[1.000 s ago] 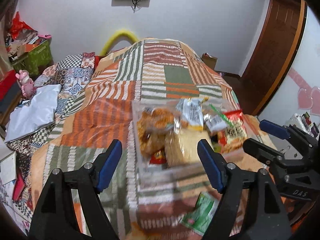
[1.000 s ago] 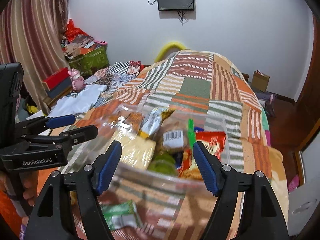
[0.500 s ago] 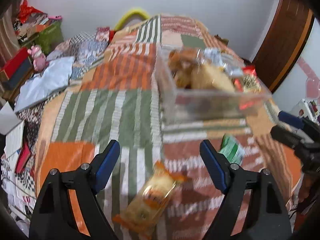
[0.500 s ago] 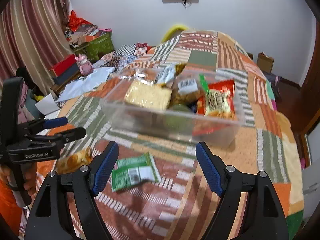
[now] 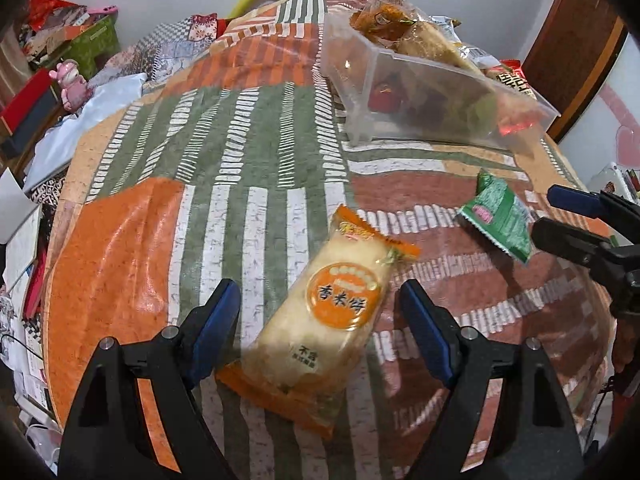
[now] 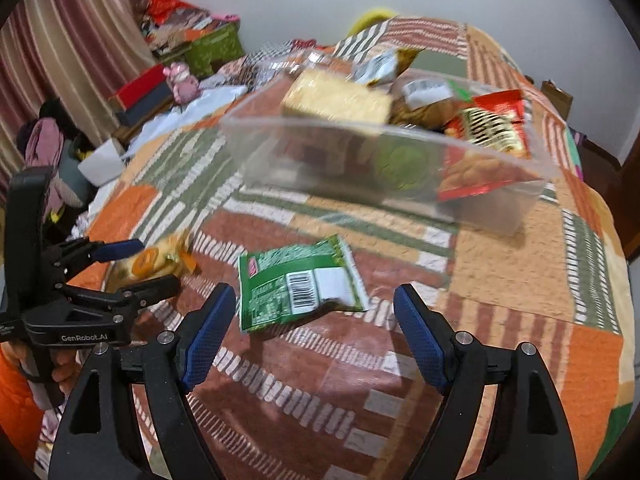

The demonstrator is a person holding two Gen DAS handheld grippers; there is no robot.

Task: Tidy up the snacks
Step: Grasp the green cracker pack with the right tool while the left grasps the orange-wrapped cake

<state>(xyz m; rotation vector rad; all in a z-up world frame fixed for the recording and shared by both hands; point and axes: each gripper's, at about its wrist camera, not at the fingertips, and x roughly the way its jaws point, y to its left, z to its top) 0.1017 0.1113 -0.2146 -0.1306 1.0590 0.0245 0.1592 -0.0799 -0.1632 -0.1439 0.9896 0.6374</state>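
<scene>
Snacks still loose on the bed: the orange bread packet lies between the wide-open, empty left tongs; the green packet sits just beyond the right tongs, whose jaws are opening on nothing. Next, I judge: lower, close on each, carry to the clear bin farther off.

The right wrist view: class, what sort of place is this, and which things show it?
Probably a bedroom: a patchwork quilt covers what looks like a bed, a striped curtain hangs at the left, and a pink plush toy sits beside it.
</scene>
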